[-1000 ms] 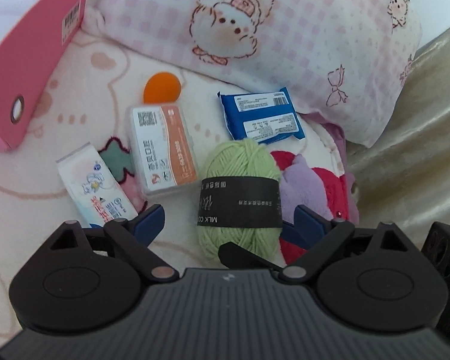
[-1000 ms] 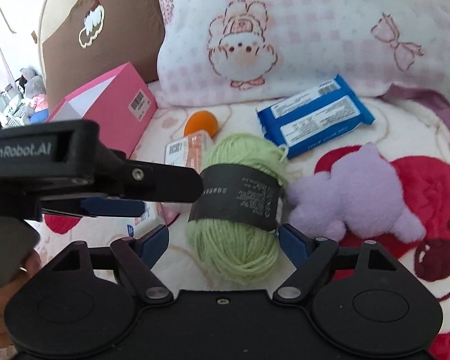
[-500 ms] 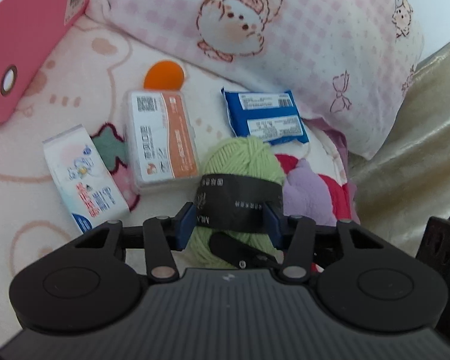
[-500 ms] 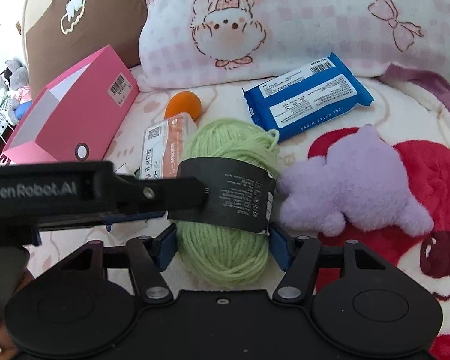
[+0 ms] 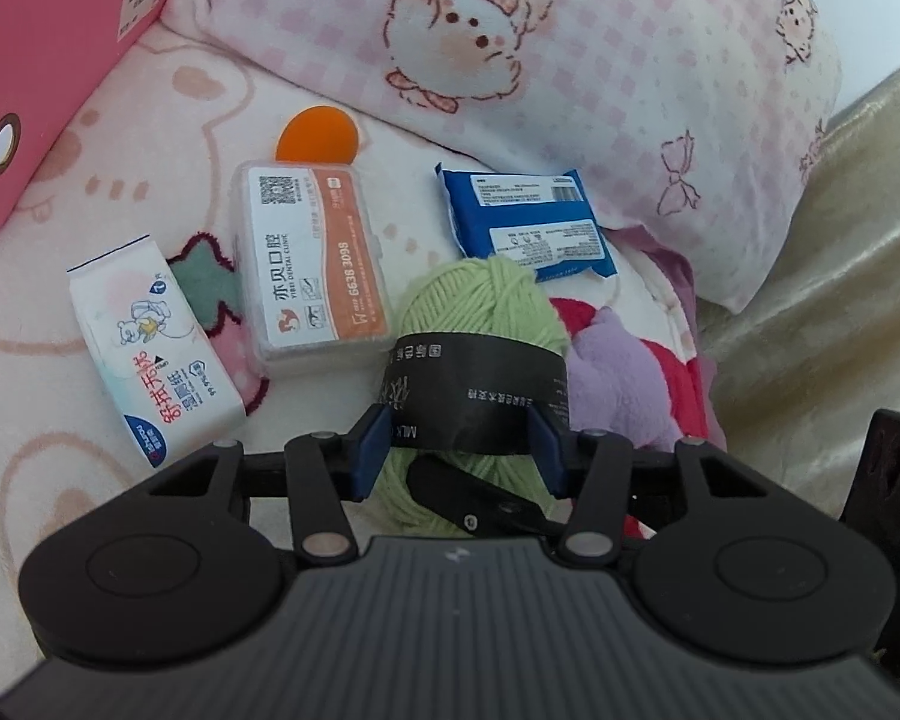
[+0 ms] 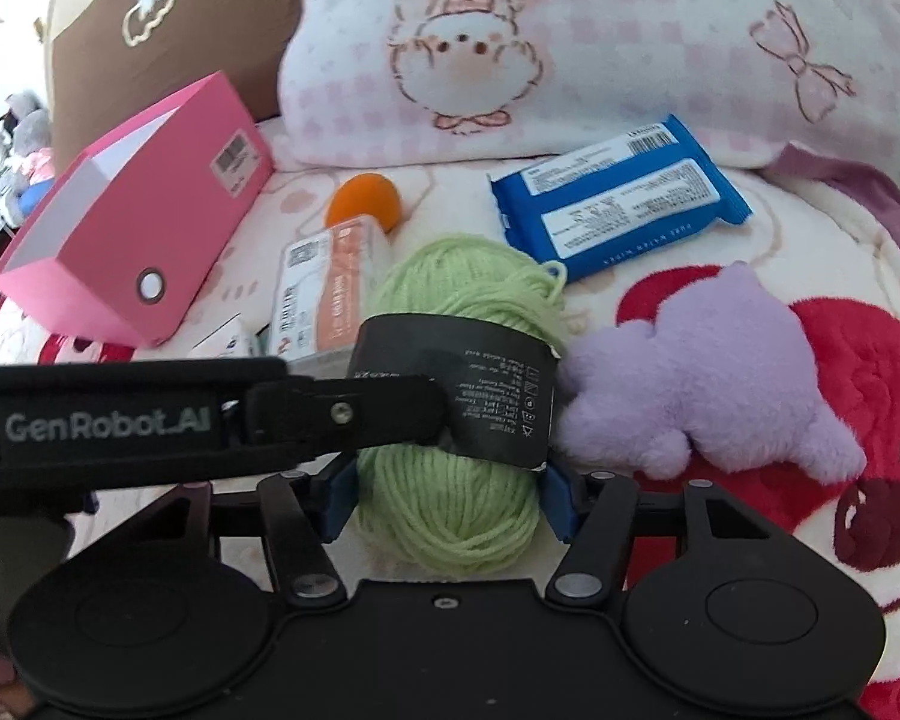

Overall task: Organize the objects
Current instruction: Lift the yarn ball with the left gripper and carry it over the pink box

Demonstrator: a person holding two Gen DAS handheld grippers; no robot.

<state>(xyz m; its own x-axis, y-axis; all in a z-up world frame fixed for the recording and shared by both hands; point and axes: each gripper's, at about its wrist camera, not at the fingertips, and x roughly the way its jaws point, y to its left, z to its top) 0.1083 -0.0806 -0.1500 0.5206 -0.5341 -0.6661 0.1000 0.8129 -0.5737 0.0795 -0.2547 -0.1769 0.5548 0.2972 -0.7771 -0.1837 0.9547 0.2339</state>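
A light green yarn ball [image 5: 480, 306] with a black paper band lies on a plush cartoon blanket [image 5: 150, 138]. My left gripper [image 5: 459, 450] is shut on it, blue pads pressing the band on both sides. My right gripper [image 6: 447, 498] holds the same yarn ball [image 6: 450, 516] lower down; its jaws are closing, with pads against the yarn. In the right wrist view, the left gripper [image 6: 432, 402] reaches in from the left across the band. A pink box [image 6: 132, 228] stands open at the back left.
Around the yarn lie a clear dental-floss case [image 5: 312, 264], an orange ball [image 5: 318, 135], a blue wipes pack [image 5: 528, 222], a white tissue pack [image 5: 156, 354] and a purple plush [image 6: 708, 384]. A checked pillow [image 5: 570, 48] and brown cushion [image 6: 150, 42] bound the back.
Both grippers went from wide open beside the yarn ball to closed on it. The right wrist view shifted a little, bringing more of the pink box into sight.
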